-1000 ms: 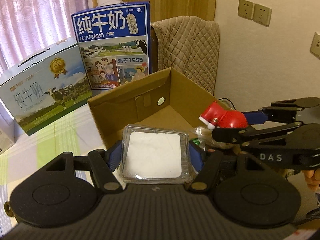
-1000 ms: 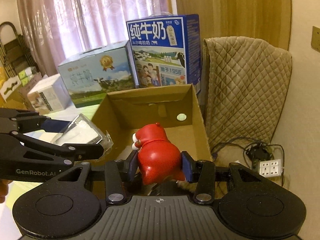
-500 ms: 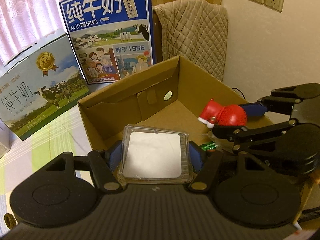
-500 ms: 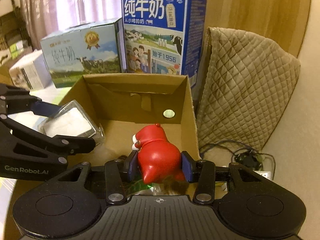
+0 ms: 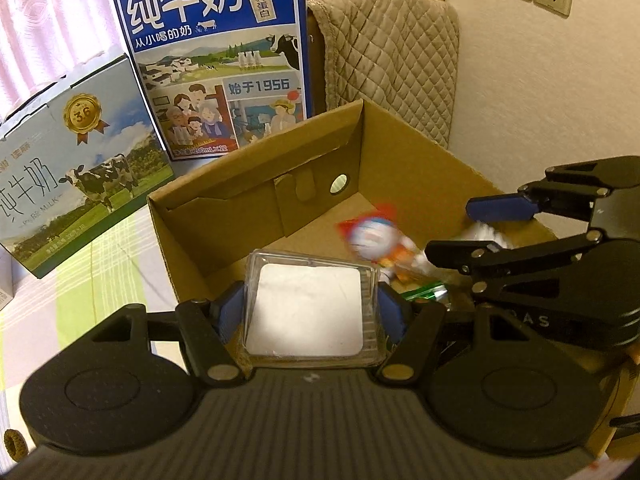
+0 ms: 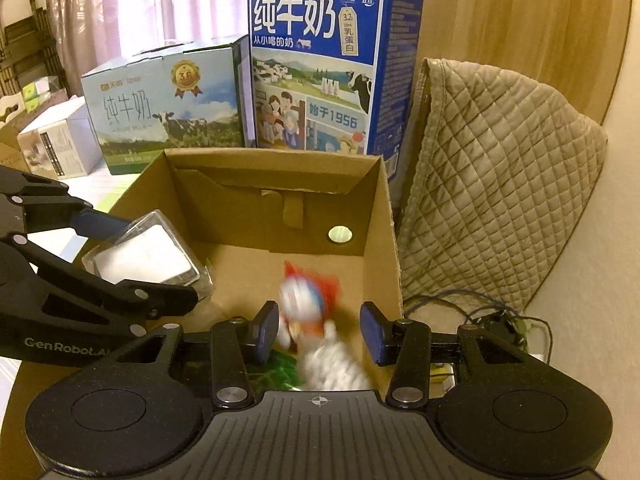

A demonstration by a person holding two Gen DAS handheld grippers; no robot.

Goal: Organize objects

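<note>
An open cardboard box (image 5: 404,152) (image 6: 384,216) stands in front of both grippers. My left gripper (image 5: 310,308) is shut on a clear plastic case with a white pad inside (image 5: 308,306) (image 6: 146,254), held over the box's near left edge. My right gripper (image 6: 318,334) (image 5: 476,226) hangs open over the box's right side. Below its fingers a red, white and blue toy figure (image 6: 310,300) (image 5: 374,236) shows blurred inside the box, free of the pads. A green wrapper (image 6: 276,372) (image 5: 424,292) lies on the box floor.
Behind the box stand a tall blue milk carton case (image 5: 216,56) (image 6: 320,68) and a lower pale one (image 5: 68,168) (image 6: 168,108). A quilted beige cover (image 6: 492,176) drapes a chair at the right, with cables and a power strip (image 6: 492,320) below. Small boxes (image 6: 56,144) sit at far left.
My right gripper has opened and the red toy has dropped from it into the box, turning as it falls. Both grippers moved closer over the box; the left still holds the case.
</note>
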